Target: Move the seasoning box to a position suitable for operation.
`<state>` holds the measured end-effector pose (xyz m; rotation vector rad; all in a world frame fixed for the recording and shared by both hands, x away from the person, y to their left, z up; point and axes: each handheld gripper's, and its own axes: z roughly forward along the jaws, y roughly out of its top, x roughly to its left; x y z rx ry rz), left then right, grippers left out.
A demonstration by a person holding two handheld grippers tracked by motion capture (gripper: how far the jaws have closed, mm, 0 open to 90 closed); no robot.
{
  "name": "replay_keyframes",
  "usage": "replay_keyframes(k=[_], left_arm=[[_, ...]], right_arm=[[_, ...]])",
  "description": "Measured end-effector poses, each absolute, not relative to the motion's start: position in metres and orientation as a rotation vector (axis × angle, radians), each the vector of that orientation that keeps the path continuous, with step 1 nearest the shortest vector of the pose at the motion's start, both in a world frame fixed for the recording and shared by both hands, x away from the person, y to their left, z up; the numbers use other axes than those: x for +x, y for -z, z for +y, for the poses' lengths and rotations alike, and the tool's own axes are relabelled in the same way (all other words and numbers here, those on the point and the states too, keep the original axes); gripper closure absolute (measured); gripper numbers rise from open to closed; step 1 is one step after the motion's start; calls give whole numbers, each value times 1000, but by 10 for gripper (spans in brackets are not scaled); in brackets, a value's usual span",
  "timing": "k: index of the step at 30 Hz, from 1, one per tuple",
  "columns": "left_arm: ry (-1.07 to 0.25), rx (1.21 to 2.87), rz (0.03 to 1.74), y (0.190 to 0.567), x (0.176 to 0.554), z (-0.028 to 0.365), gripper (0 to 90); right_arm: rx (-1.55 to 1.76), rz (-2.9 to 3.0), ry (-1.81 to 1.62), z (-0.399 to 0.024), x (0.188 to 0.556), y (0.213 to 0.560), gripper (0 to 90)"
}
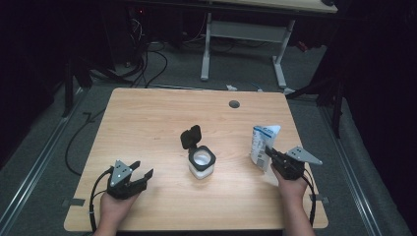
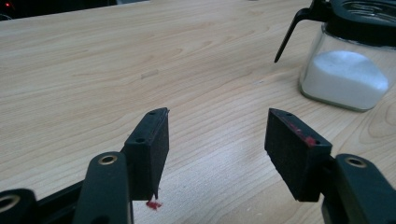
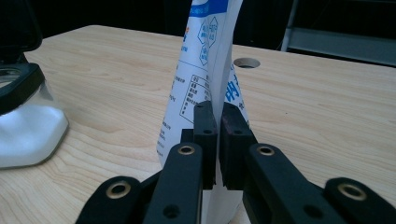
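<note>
Two grippers on the table, and only one is busy. Right gripper [image 1: 269, 152] is pinching the edge of a white-and-blue pouch [image 1: 262, 141], jaws pressed nearly together on the thin film, pouch standing upright near the right side of the table [image 1: 147, 123]. Left gripper [image 1: 141, 169] sits near the front left corner with its jaws spread and nothing between them.

Glass jar [image 1: 201, 163] with white powder sits mid-table, well apart from the pouch, its black lid [image 1: 191, 136] flipped up.

My worry, if the pouch is meant to be poured into that jar: the grip is on a slim fold, so it could slip or flop when tilted. Nothing is steadying the jar either, so a bump might knock it over.
</note>
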<state>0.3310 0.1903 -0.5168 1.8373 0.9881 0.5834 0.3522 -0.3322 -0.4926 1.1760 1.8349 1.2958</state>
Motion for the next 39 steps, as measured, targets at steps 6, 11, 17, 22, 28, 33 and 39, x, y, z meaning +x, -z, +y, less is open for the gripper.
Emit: replay_keyframes(k=[6, 11, 17, 22, 28, 33, 39], left_arm=[[-590, 1846, 987, 518, 332, 190, 401], [-590, 1843, 990, 518, 332, 191, 401], [-592, 1839, 993, 518, 331, 192, 401], [-587, 1844, 995, 519, 332, 193, 401], [-589, 1845, 995, 519, 332, 192, 401], [-589, 1848, 997, 519, 332, 192, 401], [-588, 1846, 999, 519, 332, 192, 401]], right_arm=[[1168, 1835, -1282, -331, 349, 492, 838], [1171, 1835, -1286, -331, 348, 492, 837], [1172, 1835, -1283, -330, 348, 492, 824], [1170, 1830, -1282, -330, 348, 492, 823], [1172, 1830, -1288, -329, 349, 492, 798], [1179, 1834, -1285, -328, 349, 493, 765], [1193, 1829, -1287, -326, 350, 493, 712]])
